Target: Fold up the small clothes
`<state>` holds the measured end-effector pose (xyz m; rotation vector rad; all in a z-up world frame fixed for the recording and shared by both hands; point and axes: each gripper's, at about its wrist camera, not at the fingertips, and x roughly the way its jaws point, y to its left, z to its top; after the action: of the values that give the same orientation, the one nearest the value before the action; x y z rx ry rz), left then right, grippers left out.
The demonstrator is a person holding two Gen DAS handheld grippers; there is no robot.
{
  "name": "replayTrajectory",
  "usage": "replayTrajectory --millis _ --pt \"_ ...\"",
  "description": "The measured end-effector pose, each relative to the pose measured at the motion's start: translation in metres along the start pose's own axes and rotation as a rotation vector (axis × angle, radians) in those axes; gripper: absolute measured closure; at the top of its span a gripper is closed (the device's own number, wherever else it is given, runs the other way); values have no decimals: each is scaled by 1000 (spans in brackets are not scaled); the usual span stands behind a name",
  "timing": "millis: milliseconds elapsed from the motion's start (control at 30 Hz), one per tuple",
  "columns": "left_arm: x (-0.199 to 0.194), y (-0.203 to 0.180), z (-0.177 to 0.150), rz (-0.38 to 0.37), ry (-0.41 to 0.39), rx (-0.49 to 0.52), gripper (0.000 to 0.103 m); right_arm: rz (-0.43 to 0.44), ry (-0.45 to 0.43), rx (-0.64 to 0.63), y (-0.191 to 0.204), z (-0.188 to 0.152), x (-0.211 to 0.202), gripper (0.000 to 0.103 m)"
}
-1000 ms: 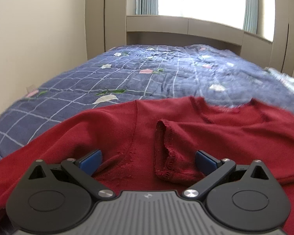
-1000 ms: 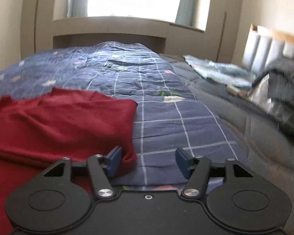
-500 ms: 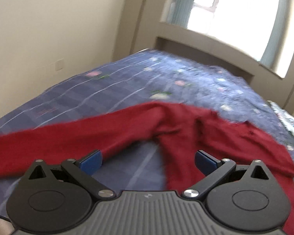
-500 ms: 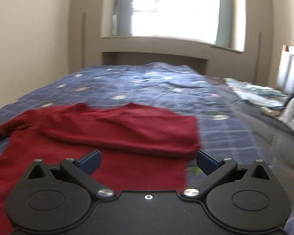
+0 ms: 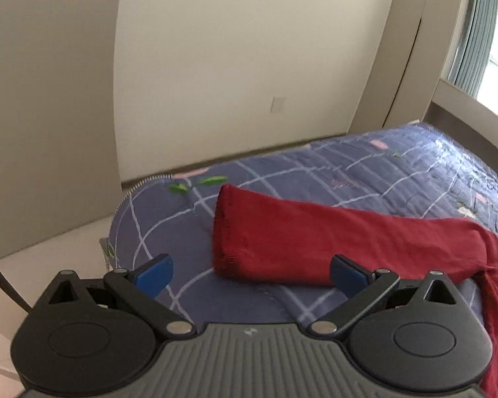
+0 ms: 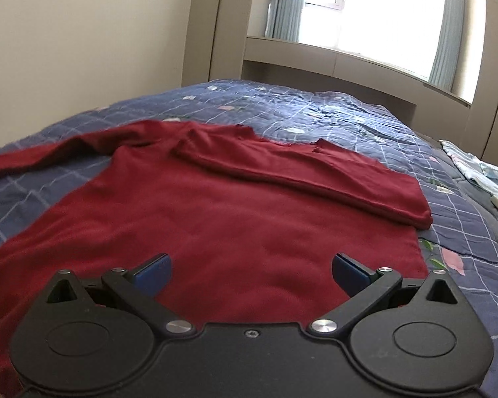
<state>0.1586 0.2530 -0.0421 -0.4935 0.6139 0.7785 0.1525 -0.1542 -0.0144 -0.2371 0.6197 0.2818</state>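
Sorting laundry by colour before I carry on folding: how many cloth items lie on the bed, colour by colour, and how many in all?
Red: 1, the sweater, one sleeve stretched out sideways.
Dark blue checked: 1, the quilt under it.
Pale blue: 1, crumpled cloth at the far right edge.
Total: 3

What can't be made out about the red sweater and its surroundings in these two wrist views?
- Red sweater, right wrist view: its near hem is hidden behind the right gripper body.
- Sweater's outstretched sleeve, left wrist view: the torso is cut off by the right edge, and the left gripper hides part of the sleeve.
- Light blue cloth, right wrist view: cut off by the right edge, so what it is stays unclear.
- Quilt pattern, left wrist view: blurred.
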Motion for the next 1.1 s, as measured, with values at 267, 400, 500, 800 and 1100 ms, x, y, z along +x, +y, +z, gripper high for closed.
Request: replayTrajectory --millis 267,400,500,800,1100 --pt "14 2 7 -14 37 -62 39 -17 10 0 1 -2 -5 1" --pt "17 1 7 -23 49 -75 69 -19 12 6 -1 -2 -5 1" --pt "13 8 12 -43 39 -128 88 -17 6 11 -1 -1 -4 1" --pt "-10 -31 63 -183 -128 -71 92 -8 -29 41 -8 5 -5 1" --pt "-79 -185 76 -602 -259 275 92 -44 -61 140 -36 5 -6 1"
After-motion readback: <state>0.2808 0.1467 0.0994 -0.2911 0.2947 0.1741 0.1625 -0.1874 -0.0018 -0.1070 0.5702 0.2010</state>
